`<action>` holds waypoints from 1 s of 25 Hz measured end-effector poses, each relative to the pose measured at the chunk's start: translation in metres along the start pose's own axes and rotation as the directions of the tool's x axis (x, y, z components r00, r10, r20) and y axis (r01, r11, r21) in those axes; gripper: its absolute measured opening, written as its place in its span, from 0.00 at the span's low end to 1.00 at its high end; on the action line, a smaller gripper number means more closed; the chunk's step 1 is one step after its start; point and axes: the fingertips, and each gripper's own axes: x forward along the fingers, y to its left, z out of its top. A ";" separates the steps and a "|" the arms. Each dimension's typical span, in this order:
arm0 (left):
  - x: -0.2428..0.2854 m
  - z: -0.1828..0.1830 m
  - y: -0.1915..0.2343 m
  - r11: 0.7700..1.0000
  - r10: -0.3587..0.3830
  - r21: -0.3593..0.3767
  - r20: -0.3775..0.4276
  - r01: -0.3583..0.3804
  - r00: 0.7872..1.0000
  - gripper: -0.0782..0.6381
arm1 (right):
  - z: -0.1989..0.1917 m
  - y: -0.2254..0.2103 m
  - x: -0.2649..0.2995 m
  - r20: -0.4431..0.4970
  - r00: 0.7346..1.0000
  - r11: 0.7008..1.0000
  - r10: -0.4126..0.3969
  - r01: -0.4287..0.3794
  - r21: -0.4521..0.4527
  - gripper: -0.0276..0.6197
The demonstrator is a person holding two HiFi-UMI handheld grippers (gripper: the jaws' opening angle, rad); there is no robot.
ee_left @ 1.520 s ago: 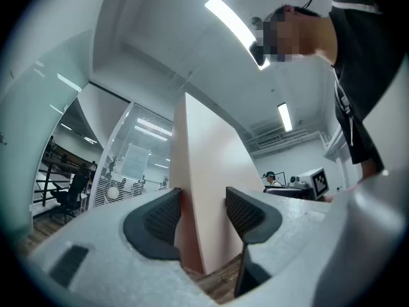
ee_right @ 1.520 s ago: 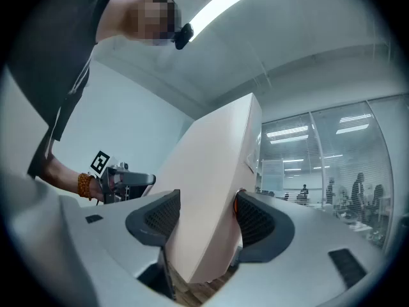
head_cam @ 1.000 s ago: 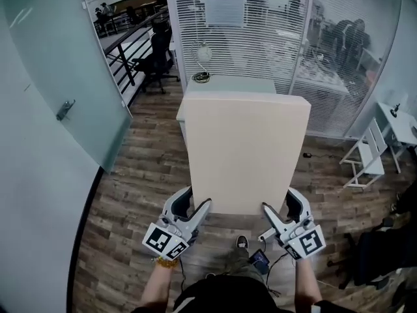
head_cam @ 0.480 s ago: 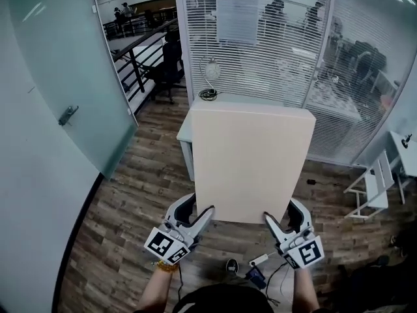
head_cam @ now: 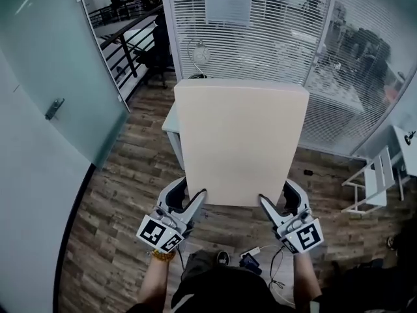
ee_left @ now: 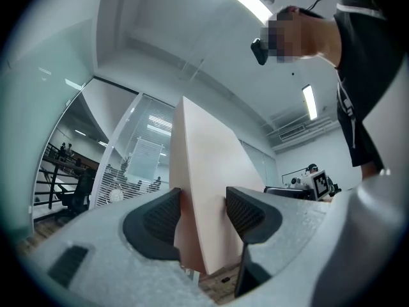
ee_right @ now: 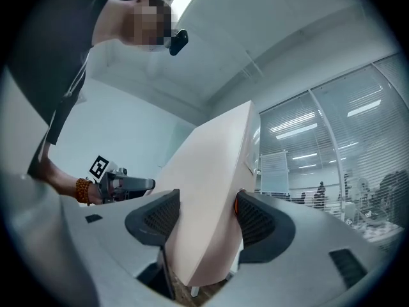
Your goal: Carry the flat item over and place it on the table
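Note:
A large flat cream board is held up in front of me, above the wood floor. My left gripper is shut on its near left corner, and my right gripper is shut on its near right corner. In the left gripper view the board rises edge-on between the dark pads. The right gripper view shows the board clamped between both pads. A pale table stands just beyond, mostly hidden behind the board.
A frosted glass door stands at left. Glass walls with white blinds close off the far side. A white folding rack is at right. Cables lie on the floor by my feet. A railing runs far left.
The board and both grippers have moved forward toward the table and the blinds. The board now covers more of the table. Both grips are unchanged.

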 end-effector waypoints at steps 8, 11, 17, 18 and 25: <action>0.046 -0.016 0.047 1.000 -0.008 -0.004 -0.010 0.008 1.000 0.42 | -0.027 -0.040 0.044 -0.011 1.000 1.000 -0.016 0.016 0.023 0.44; 0.071 -0.021 0.074 0.999 -0.027 -0.019 0.003 0.027 1.000 0.42 | -0.032 -0.060 0.069 -0.019 0.999 1.000 -0.030 0.030 -0.002 0.44; 0.127 -0.019 0.128 0.997 -0.073 -0.027 0.026 0.073 0.997 0.42 | -0.038 -0.103 0.123 -0.025 0.997 0.998 -0.069 0.068 -0.012 0.44; 0.134 -0.018 0.137 0.996 -0.078 -0.029 0.031 0.079 0.996 0.42 | -0.039 -0.109 0.133 -0.028 0.997 0.997 -0.077 0.076 -0.010 0.44; 0.167 -0.022 0.198 0.993 -0.118 -0.026 0.042 0.119 0.992 0.42 | -0.058 -0.131 0.189 -0.022 0.991 0.991 -0.133 0.133 -0.006 0.44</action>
